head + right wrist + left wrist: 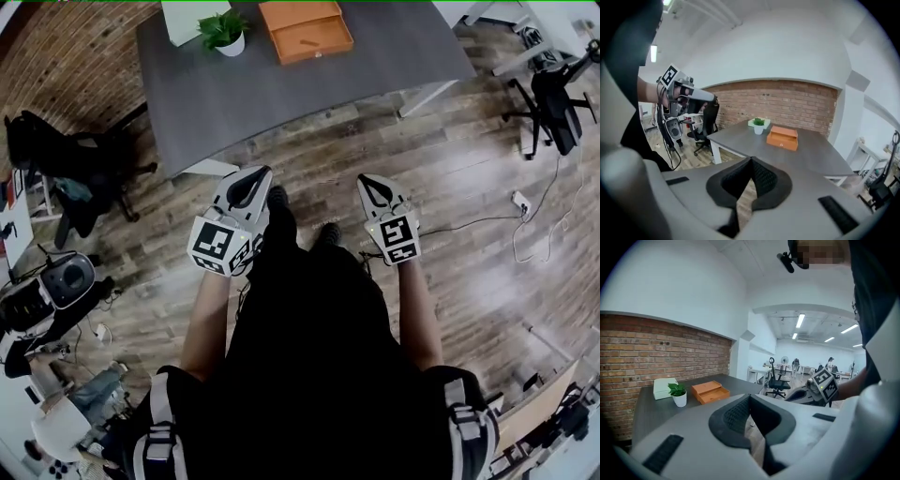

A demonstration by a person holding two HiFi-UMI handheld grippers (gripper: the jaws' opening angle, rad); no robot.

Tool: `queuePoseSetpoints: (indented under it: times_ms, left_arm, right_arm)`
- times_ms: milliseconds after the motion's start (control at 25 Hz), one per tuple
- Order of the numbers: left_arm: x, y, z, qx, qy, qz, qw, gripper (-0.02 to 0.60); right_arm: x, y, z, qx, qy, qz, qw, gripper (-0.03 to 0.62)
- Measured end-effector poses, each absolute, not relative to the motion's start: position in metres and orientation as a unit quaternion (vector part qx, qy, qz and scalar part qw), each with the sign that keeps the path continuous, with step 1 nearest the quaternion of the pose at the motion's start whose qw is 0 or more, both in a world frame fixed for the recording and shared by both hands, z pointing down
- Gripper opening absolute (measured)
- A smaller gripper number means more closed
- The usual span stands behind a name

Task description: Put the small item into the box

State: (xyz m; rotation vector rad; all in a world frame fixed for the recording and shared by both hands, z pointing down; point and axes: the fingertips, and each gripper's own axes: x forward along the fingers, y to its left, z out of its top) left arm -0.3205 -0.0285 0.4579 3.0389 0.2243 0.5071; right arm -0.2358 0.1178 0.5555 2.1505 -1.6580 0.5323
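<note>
An orange box with an open drawer-like front stands at the far side of a grey table. It also shows in the left gripper view as the orange box and in the right gripper view as the orange box. My left gripper and right gripper hang over the wooden floor, short of the table's near edge. The left gripper is shut with nothing in it. The right gripper is shut and empty too. No small loose item shows in any view.
A potted plant and a white box stand left of the orange box. Black office chairs sit at the left and the far right. Cables trail over the floor on the right.
</note>
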Motion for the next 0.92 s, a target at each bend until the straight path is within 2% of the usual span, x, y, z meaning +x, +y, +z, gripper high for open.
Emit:
queuePoseSetpoints:
  times_ms: [240,920]
  left_arm:
    - [-0.338,0.016,0.454,0.983,0.078,0.166,0.017,0.023]
    - [-0.342,0.049,0.442,0.982,0.112,0.153,0.013,0.023]
  right_arm:
    - [-0.254,0.121,0.506,0.758,-0.614,0.124,0.183,0.025]
    - [-0.272,0.141,0.486,0.768,-0.605,0.119,0.172,0.025]
